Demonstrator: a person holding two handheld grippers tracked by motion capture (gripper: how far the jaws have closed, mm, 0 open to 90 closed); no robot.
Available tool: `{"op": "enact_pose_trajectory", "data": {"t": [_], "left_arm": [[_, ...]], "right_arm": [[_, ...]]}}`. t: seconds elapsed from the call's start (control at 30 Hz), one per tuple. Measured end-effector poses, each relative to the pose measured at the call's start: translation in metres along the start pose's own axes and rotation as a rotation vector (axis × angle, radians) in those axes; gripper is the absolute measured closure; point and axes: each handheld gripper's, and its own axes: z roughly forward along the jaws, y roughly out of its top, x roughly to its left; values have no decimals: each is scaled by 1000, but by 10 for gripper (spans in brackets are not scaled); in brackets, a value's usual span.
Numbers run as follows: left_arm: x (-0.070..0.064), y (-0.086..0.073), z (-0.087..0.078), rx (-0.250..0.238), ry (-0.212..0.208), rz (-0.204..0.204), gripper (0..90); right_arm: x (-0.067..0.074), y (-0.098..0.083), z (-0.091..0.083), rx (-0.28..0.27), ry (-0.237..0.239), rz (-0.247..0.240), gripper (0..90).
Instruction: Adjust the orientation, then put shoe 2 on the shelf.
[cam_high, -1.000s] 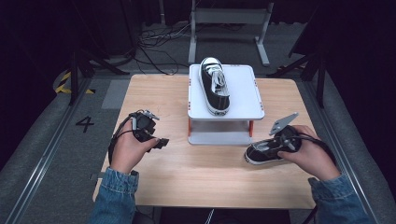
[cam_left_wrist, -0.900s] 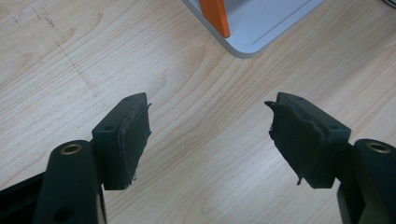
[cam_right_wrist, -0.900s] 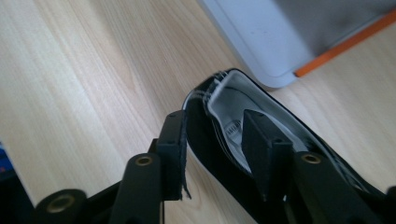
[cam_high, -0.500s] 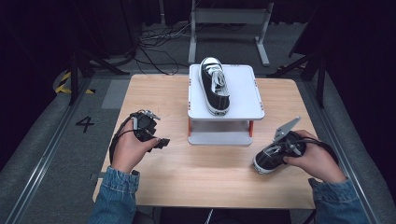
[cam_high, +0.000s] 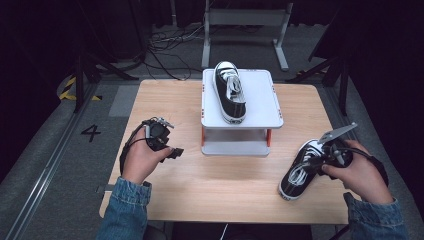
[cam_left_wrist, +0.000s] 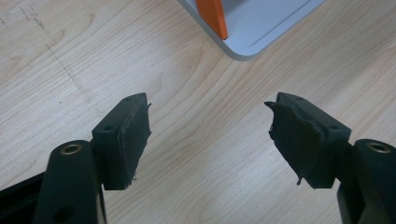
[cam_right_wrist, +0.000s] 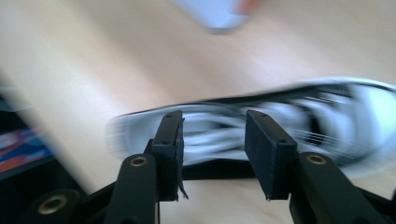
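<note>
Right hand-held gripper (cam_high: 320, 161) looks clamped on the loose sneaker (cam_high: 298, 171) at lower right of the worktop (cam_high: 215, 180), blurry so grip unsure; best carry it level; left hand-held gripper (cam_left_wrist: 210, 135) spread, empty.

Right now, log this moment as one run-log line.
left tool: open, empty, over table | right tool: jaws astride sneaker, grip unclear | second sneaker: on white stand

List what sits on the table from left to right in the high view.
Left claw → white stand with a black shoe on top → second black shoe → right claw, at that shoe.
</note>
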Motion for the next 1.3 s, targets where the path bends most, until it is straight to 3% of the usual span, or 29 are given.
{"op": "enact_pose_trajectory", "data": {"t": [0.07,0.17,0.27,0.4,0.47,0.63,0.77,0.8,0.97,1.13,1.3], "left_arm": [[-1,0,1,3,-3,4,289],[-1,1,2,3,-5,0,289],[-1,2,3,10,-5,8,288],[-1,0,4,9,-4,1,289],[0,-1,3,13,-7,4,288],[2,-3,1,1,-8,-14,289],[4,-2,1,6,-9,-8,289],[3,-2,2,4,-10,-14,289],[5,-1,1,-1,-11,-14,289],[5,-1,-3,-16,-11,-19,289],[6,-3,-3,-16,-9,-22,289]], "right_arm": [[-10,-2,6,34,-79,72,516],[-15,-3,21,88,-93,95,471],[-14,1,37,118,-92,79,455],[-17,5,55,172,-144,42,422],[-20,6,60,172,-132,46,438],[-23,7,62,189,-169,39,637],[-24,7,56,183,-171,44,734],[-25,9,51,196,-187,27,767],[-30,13,38,209,-220,16,785],[-33,20,17,156,-204,3,788],[-30,38,-8,134,-227,-33,786]]}}
